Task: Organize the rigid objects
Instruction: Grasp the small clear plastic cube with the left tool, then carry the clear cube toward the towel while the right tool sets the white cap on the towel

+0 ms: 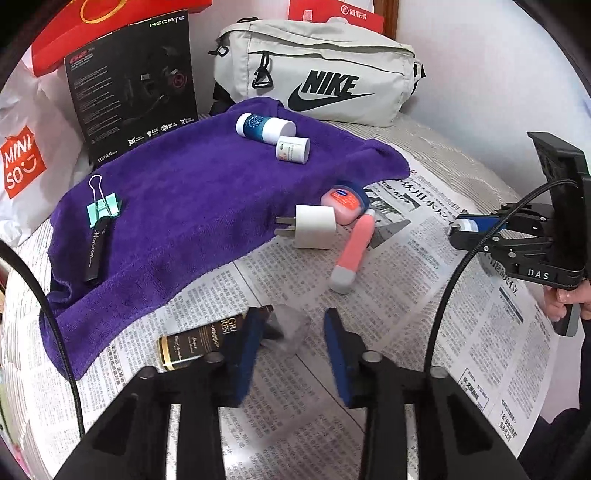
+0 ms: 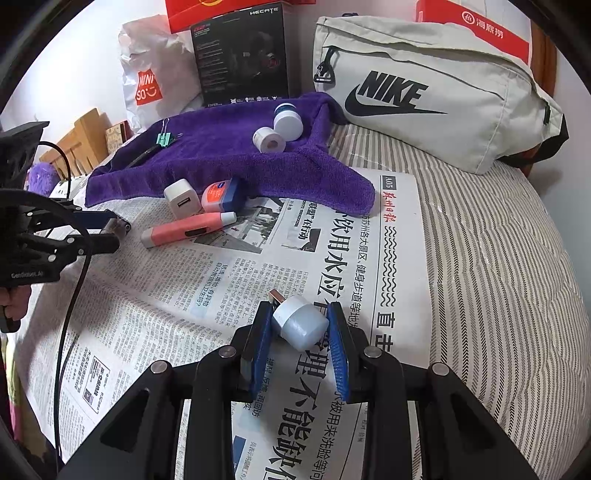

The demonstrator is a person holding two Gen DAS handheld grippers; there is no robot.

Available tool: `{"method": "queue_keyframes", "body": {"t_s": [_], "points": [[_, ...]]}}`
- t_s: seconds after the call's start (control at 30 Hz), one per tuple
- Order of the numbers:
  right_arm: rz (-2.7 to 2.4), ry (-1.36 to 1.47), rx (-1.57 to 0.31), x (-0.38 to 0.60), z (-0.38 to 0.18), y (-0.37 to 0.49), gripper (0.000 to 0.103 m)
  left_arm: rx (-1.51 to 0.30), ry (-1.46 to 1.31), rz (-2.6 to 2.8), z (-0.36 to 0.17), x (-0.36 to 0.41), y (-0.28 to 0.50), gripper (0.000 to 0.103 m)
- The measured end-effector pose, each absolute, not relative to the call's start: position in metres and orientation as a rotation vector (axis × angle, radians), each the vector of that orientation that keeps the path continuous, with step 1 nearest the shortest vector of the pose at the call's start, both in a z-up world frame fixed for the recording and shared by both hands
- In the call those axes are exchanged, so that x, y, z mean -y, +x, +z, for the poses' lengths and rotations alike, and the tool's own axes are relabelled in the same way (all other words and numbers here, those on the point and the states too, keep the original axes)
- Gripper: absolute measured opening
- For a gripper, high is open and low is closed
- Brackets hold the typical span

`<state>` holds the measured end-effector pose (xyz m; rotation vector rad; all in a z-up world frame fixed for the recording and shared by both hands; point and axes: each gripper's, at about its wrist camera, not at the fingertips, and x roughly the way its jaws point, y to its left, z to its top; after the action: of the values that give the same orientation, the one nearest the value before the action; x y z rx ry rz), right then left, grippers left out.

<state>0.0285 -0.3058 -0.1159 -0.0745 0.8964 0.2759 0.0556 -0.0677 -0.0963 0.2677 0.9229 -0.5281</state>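
A purple towel (image 1: pixel 184 206) lies on newspaper (image 1: pixel 406 332) and bears two white bottles (image 1: pixel 266 127), a green binder clip (image 1: pixel 105 212) and a black pen (image 1: pixel 94 254). A white charger (image 1: pixel 314 227), a pink Vaseline tub (image 1: pixel 343 201) and a pink tube (image 1: pixel 354 251) lie at the towel's edge. My left gripper (image 1: pixel 291 332) is open around a clear-capped black and gold bottle (image 1: pixel 199 345) lying on the paper. My right gripper (image 2: pixel 299 332) is shut on a small white and pale-blue USB lamp (image 2: pixel 299 323); it also shows in the left wrist view (image 1: pixel 465 227).
A grey Nike bag (image 2: pixel 424 92), a black Hecate box (image 1: pixel 136 85), a Miniso bag (image 1: pixel 26 162) and red boxes (image 1: pixel 92 22) stand at the back. The striped bedcover (image 2: pixel 498 258) is bare to the right of the newspaper.
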Motion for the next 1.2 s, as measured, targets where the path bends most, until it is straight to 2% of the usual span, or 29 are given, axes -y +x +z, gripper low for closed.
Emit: {"method": "queue_keyframes", "body": {"t_s": [0.07,0.37,0.7,1.2], "points": [[0.274,-0.074,-0.896,0.306,-0.116,0.028,0.03,-0.926,0.279,-0.539,-0.096,0.068,0.055,0.018],[0.275,-0.08,-0.898,0.305,-0.115,0.028,0.03,-0.963,0.299,-0.564,-0.105,0.077,0.049,0.018],[0.273,-0.067,-0.9,0.305,-0.116,0.028,0.03,-0.97,0.202,-0.563,-0.105,0.075,0.062,0.017],[0.32,-0.042,-0.891,0.296,-0.098,0.036,0.03,-0.9,0.101,-0.538,-0.075,0.036,0.058,0.017]]}}
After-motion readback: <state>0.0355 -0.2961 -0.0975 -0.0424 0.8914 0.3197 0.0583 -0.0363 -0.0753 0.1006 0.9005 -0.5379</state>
